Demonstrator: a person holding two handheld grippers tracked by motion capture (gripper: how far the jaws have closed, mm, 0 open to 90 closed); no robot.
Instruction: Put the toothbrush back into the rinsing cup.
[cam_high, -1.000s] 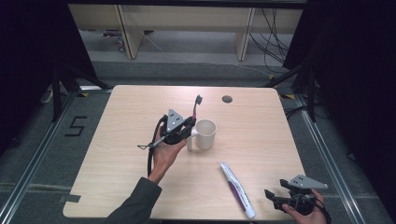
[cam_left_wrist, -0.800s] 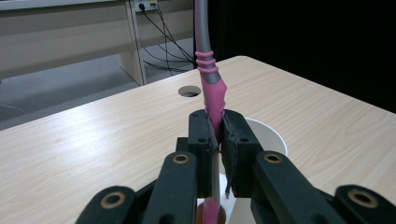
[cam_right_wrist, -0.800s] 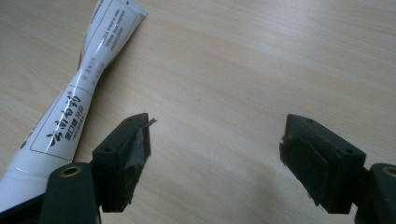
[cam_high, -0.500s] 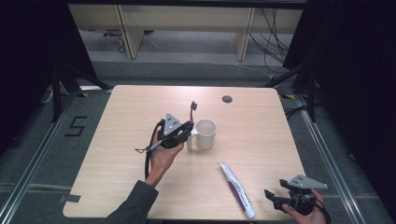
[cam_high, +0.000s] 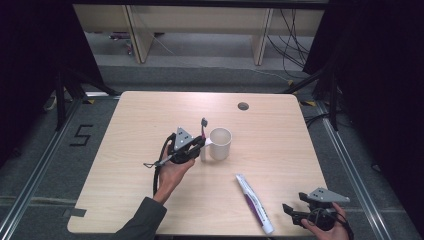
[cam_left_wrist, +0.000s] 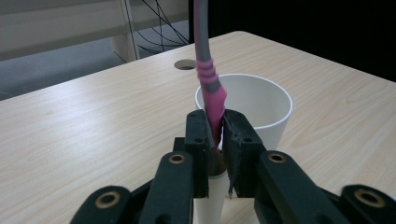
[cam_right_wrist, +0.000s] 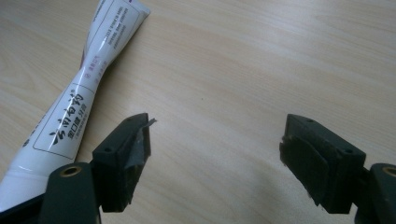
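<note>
My left gripper (cam_high: 199, 146) is shut on a pink and grey toothbrush (cam_left_wrist: 208, 79), held nearly upright with its head (cam_high: 203, 121) up, just left of a white cup (cam_high: 220, 143). In the left gripper view the jaws clamp the pink handle in front of the cup (cam_left_wrist: 261, 100), whose inside looks empty. My right gripper (cam_high: 291, 214) stands open low over the table's front right corner. A white and purple toothpaste tube (cam_high: 254, 202) lies flat to its left. In the right gripper view the tube (cam_right_wrist: 88, 74) lies beside the left jaw, and only bare table is between the jaws.
The light wooden table (cam_high: 150, 115) has a round cable hole (cam_high: 243, 106) near its back edge. Dark floor surrounds the table, with a shelf frame and cables behind it. A person's left forearm (cam_high: 150, 212) comes in from the front edge.
The left gripper has tipped the toothbrush from leaning toward the back to nearly upright, closer beside the cup. The right gripper has not moved.
</note>
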